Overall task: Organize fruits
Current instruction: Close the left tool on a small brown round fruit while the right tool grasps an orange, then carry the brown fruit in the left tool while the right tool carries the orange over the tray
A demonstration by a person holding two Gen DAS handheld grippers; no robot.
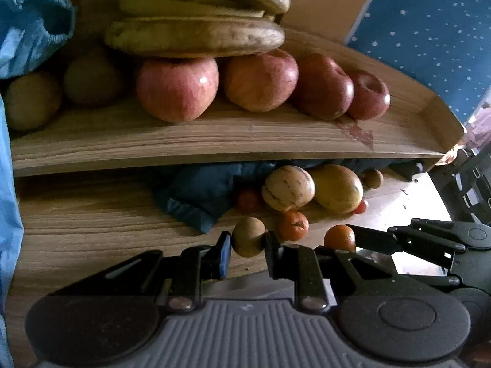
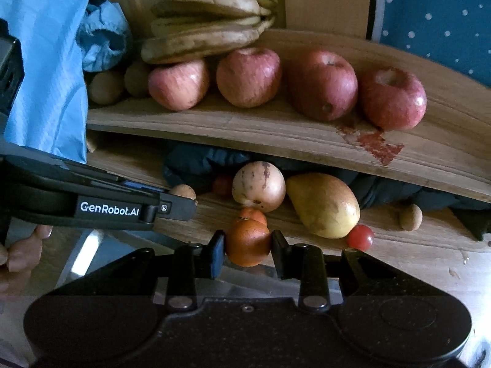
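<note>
My left gripper [image 1: 248, 243] is shut on a small brown kiwi [image 1: 248, 236], held in front of the lower shelf. My right gripper [image 2: 248, 243] is shut on an orange [image 2: 248, 242]; it also shows in the left wrist view [image 1: 340, 238]. The upper wooden tray [image 1: 214, 135] holds several red apples [image 1: 178, 89], bananas [image 1: 196, 35] on top of them, and brown kiwis [image 1: 30, 104] at the left. Below lie a striped melon-like fruit [image 1: 288, 188], a yellow pear [image 1: 337, 188], another orange [image 1: 293, 225], a cherry tomato [image 2: 360, 237] and a loose kiwi [image 2: 410, 217].
A blue cloth [image 2: 46, 61] hangs at the left. A dark blue cloth [image 1: 196, 196] lies under the upper tray. A red stain [image 2: 379, 147] marks the tray's front. A blue dotted surface [image 1: 429, 30] is at the far right. The lower wooden surface [image 1: 92, 220] runs leftward.
</note>
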